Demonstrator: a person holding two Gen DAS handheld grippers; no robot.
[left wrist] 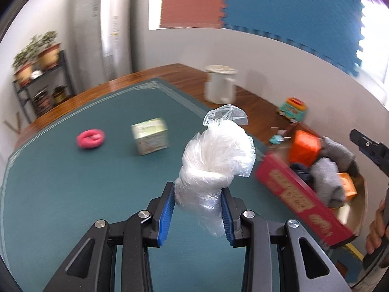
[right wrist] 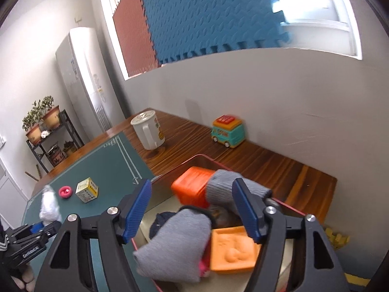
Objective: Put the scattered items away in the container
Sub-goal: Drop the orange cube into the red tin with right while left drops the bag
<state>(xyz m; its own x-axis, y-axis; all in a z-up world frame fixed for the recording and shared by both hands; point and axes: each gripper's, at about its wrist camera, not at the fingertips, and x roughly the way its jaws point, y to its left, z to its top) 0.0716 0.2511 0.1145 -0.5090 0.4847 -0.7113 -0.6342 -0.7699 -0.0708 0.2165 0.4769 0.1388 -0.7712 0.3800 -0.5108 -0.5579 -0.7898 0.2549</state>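
Green mat below, our left gripper (left wrist: 198, 209) clamps a soft, slippery plastic bag bundle (left wrist: 215, 160) at its base; right gripper (right wrist: 192, 209) gapes above the red container (right wrist: 204, 157).

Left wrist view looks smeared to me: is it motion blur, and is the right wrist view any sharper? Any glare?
Left wrist view: the box, ring and red bin are streaked by motion blur, while the bag in the left tongs stays fairly crisp. Right wrist view: mostly sharper, with the window blown out at the top right.
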